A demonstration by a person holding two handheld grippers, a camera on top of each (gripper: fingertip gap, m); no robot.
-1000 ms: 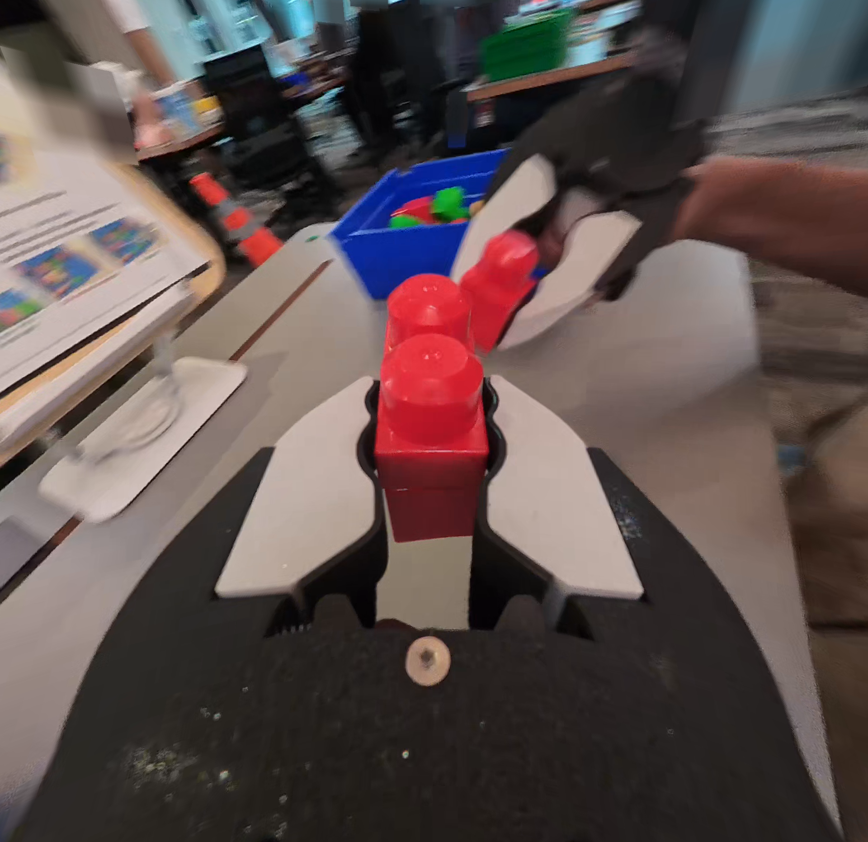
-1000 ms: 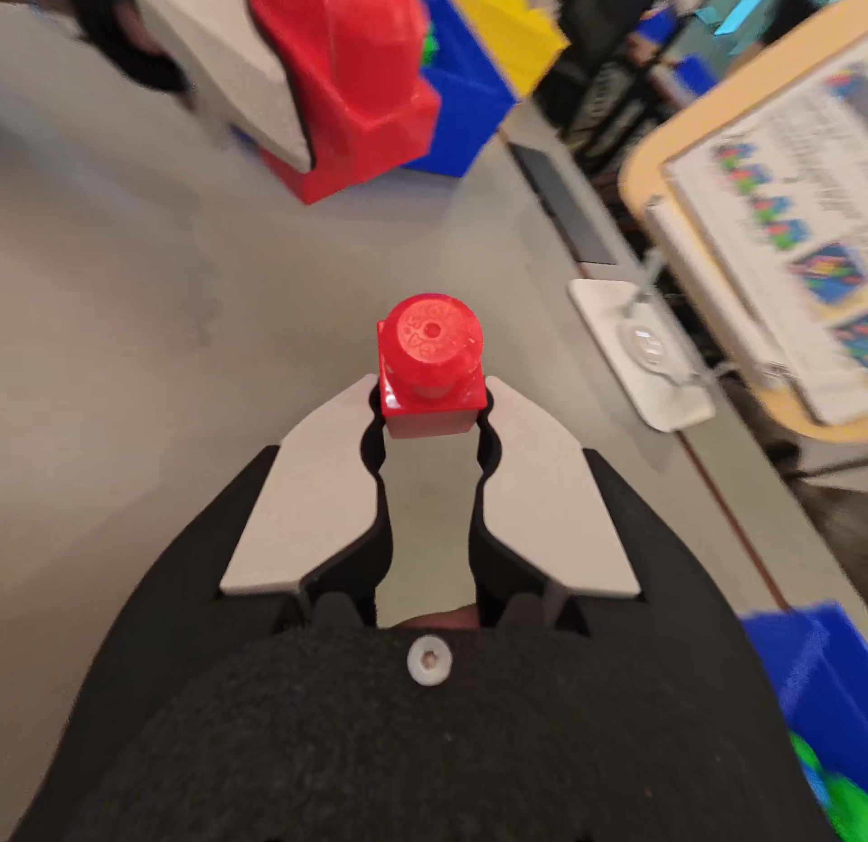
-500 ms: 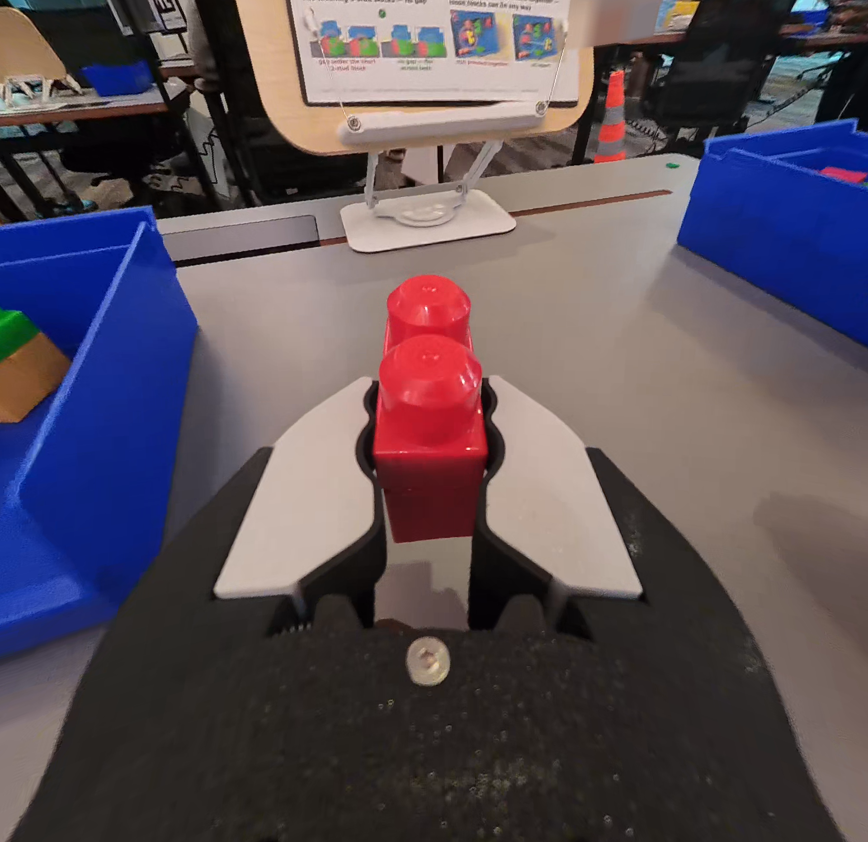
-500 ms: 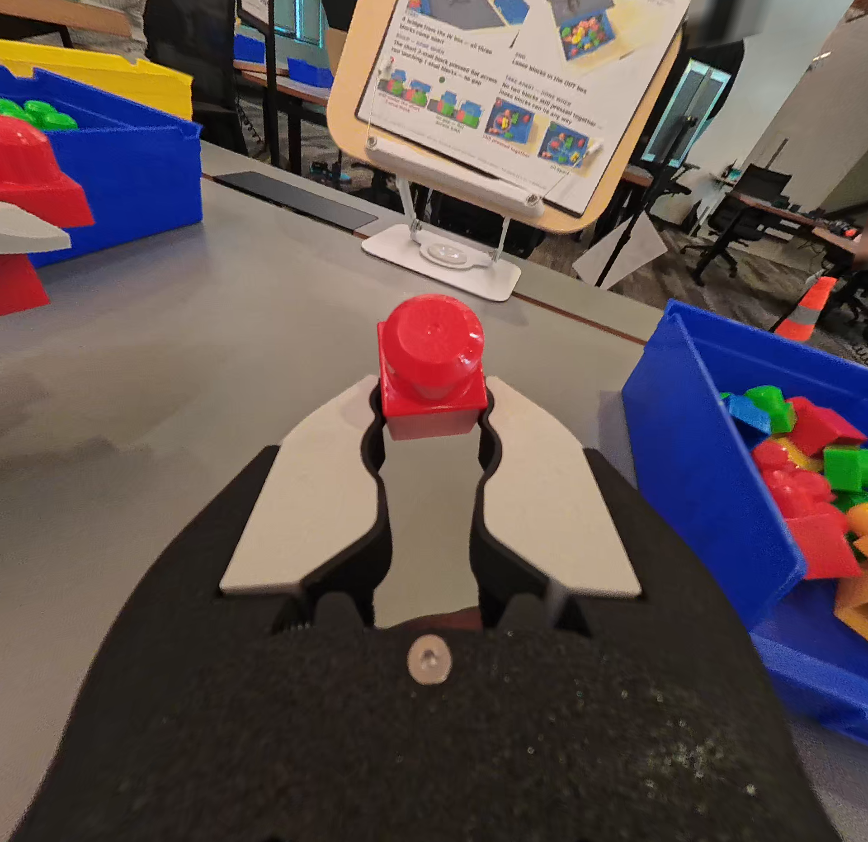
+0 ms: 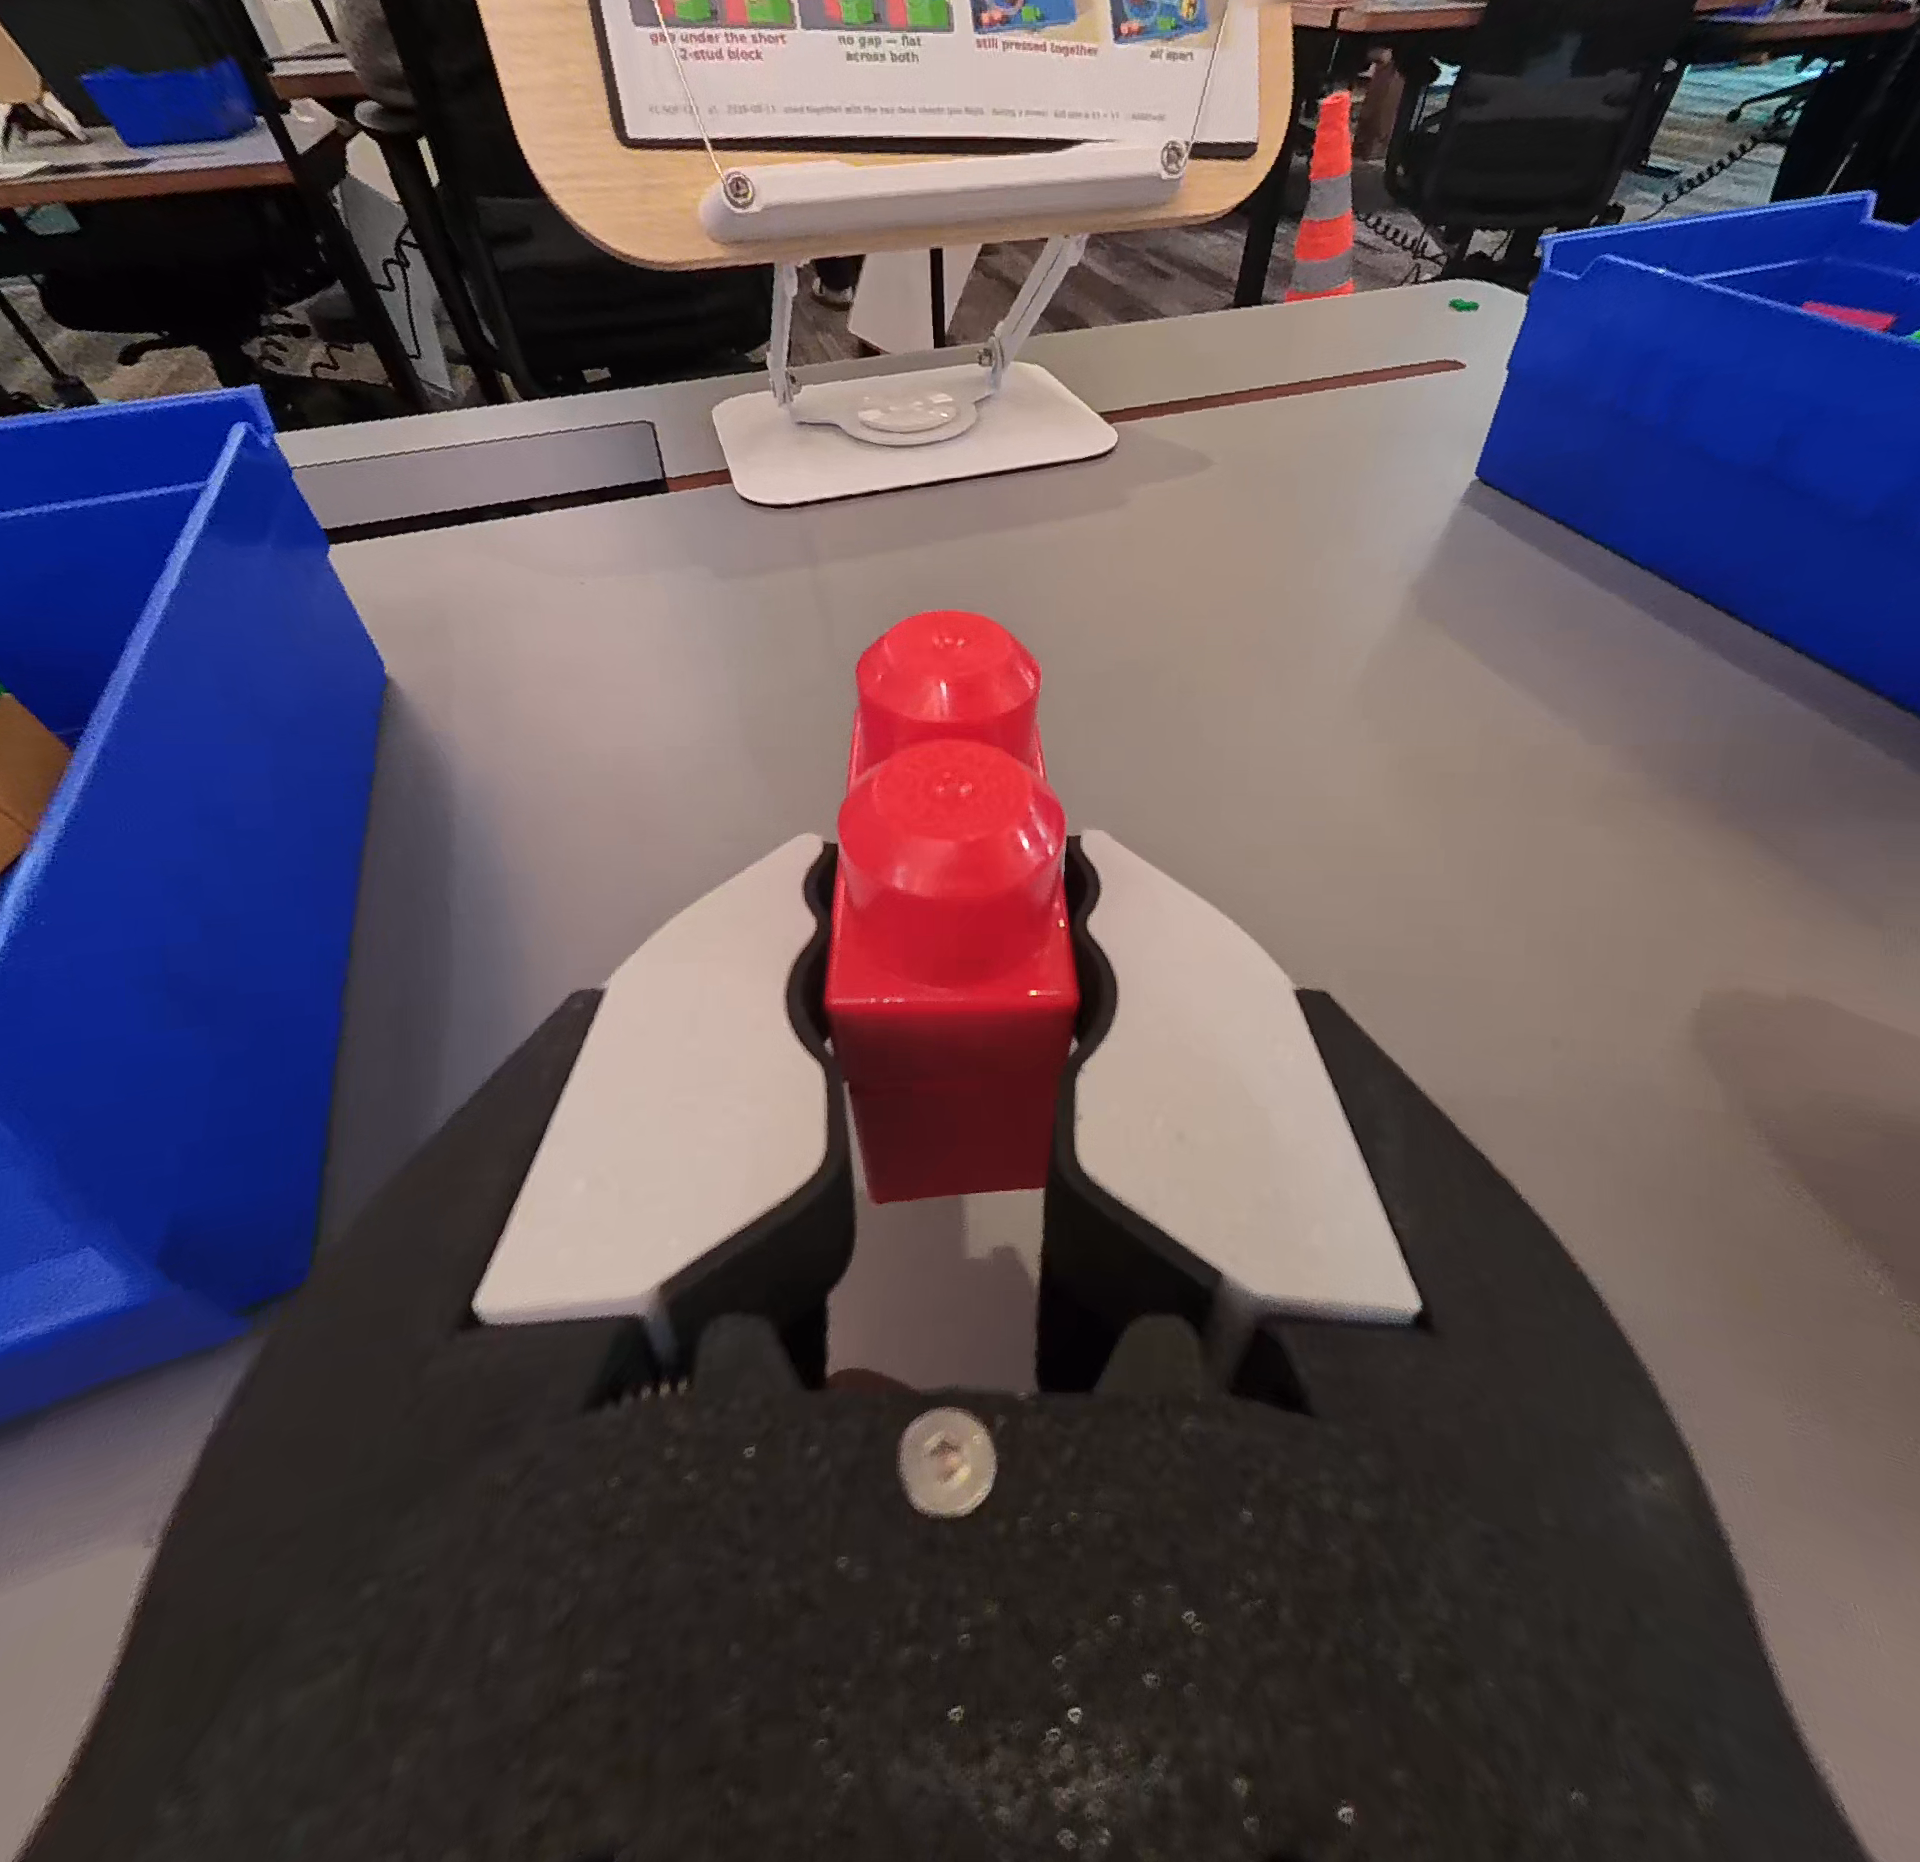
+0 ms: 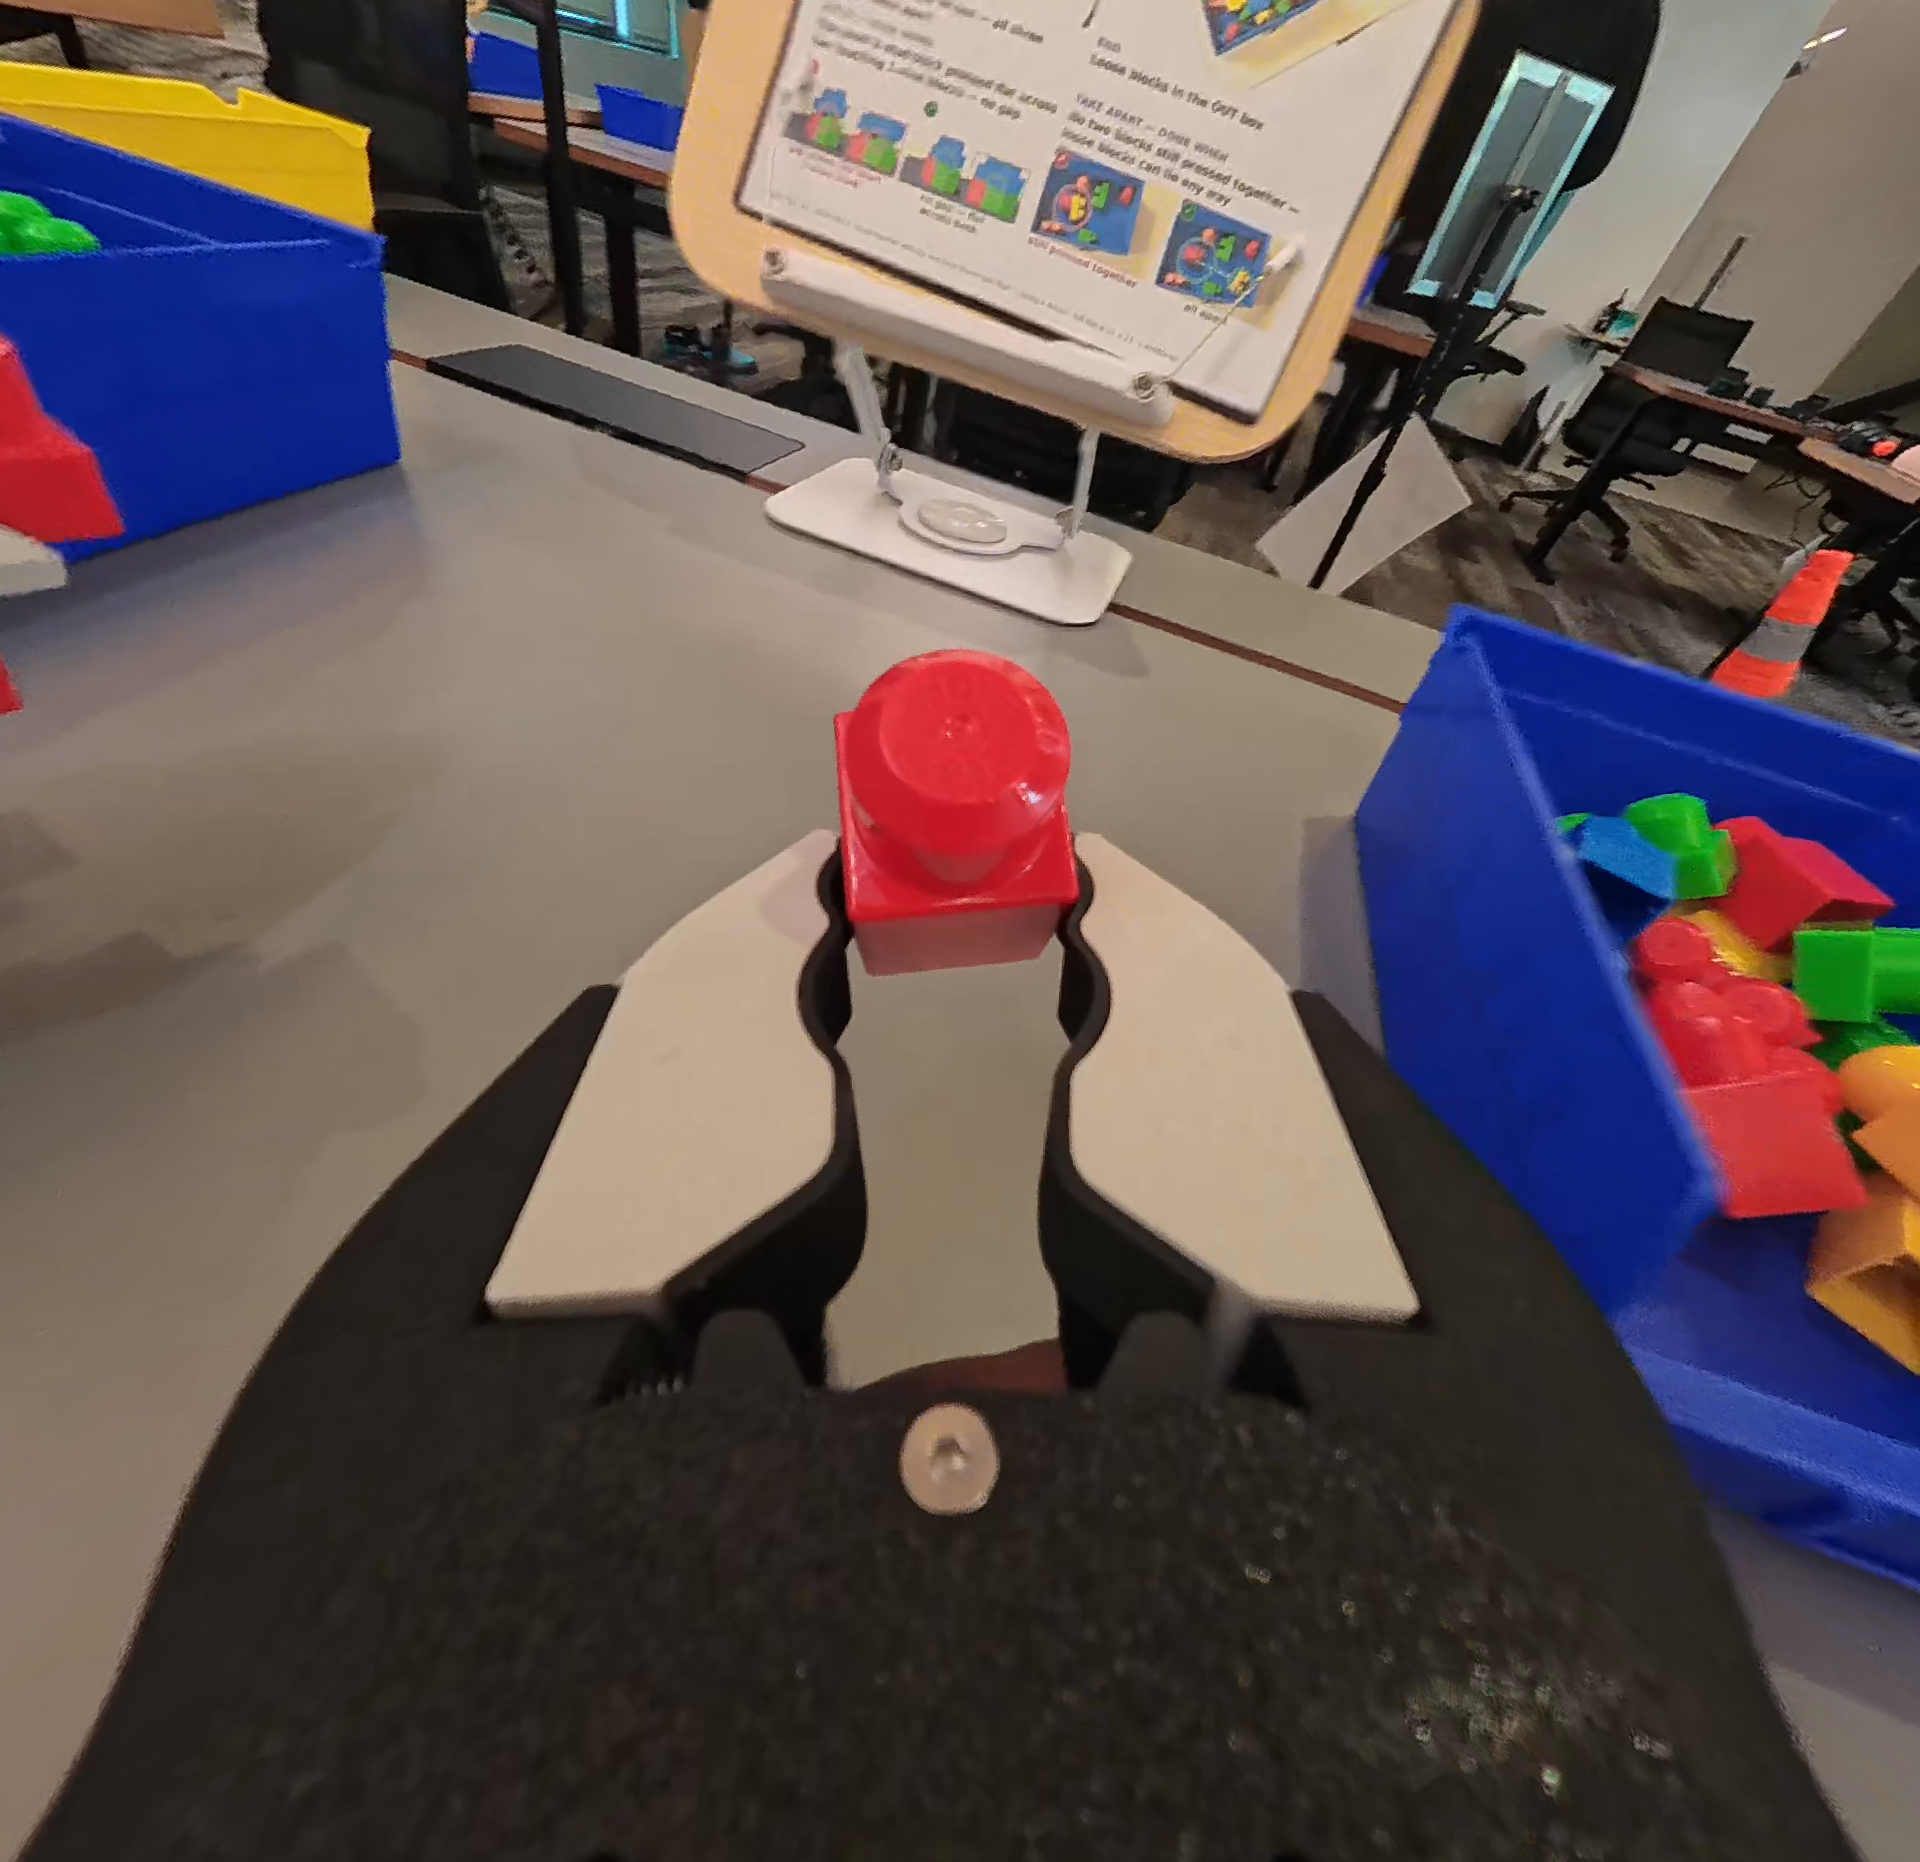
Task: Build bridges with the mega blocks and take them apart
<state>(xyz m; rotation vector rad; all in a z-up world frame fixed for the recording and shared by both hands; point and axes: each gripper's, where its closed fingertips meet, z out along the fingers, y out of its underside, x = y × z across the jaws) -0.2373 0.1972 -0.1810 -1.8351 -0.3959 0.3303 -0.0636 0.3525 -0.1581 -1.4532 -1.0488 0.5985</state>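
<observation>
The left claw (image 5: 951,991) is clamped on a glossy red two-stud plastic block (image 5: 951,939), studs up, its long axis running straight out toward 12 o'clock above the grey worktop (image 5: 1351,752). The right claw (image 6: 951,919) pinches a red one-stud block (image 6: 956,825), stud up; the blue bin of loose blocks (image 6: 1507,1002) lies at its 3 o'clock, nearer this claw.

Both wrist views low over table (image 5: 1299,669); face instruction stand (image 5: 914,430) (image 6: 951,539); share it.
</observation>
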